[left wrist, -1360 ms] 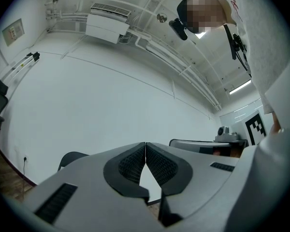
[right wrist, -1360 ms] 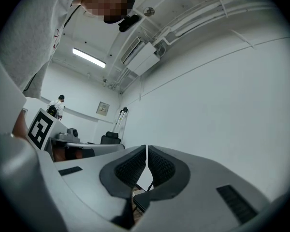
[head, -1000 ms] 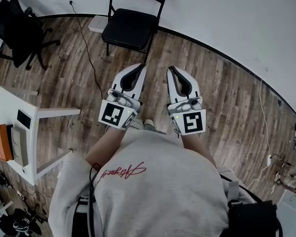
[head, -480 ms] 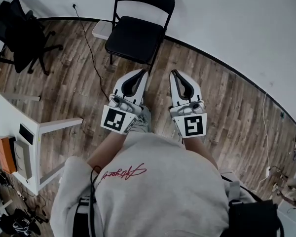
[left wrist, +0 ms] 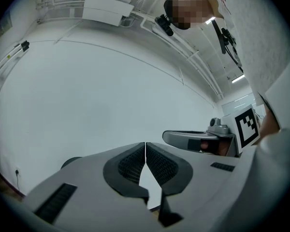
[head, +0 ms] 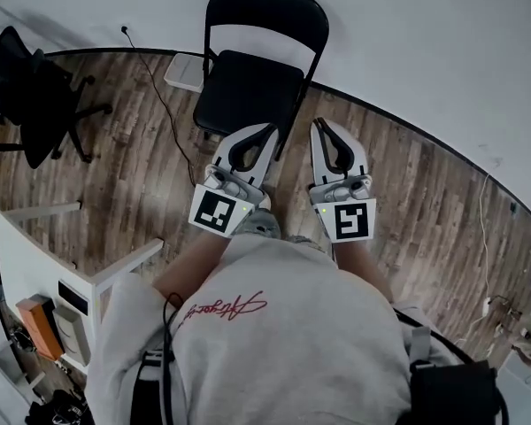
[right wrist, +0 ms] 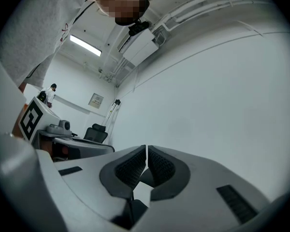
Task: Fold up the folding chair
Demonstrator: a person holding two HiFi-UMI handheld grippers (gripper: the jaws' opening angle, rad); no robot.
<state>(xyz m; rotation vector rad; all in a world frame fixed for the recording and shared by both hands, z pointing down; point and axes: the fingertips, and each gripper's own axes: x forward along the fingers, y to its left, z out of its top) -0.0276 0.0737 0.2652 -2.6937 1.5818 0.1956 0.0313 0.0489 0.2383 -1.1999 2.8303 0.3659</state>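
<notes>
Folding chair [head: 248, 91] stands unfolded at the far edge of the wooden floor [head: 142, 158], backrest towards the white wall [head: 407, 42]. Left gripper [head: 267, 129]: jaws pressed together, nothing between them, tips over the seat's front right corner in the head view. Right gripper [head: 320, 124]: jaws likewise together and empty, tips just beside that corner. Contact with the seat cannot be determined. Front legs largely hidden by seat and grippers
</notes>
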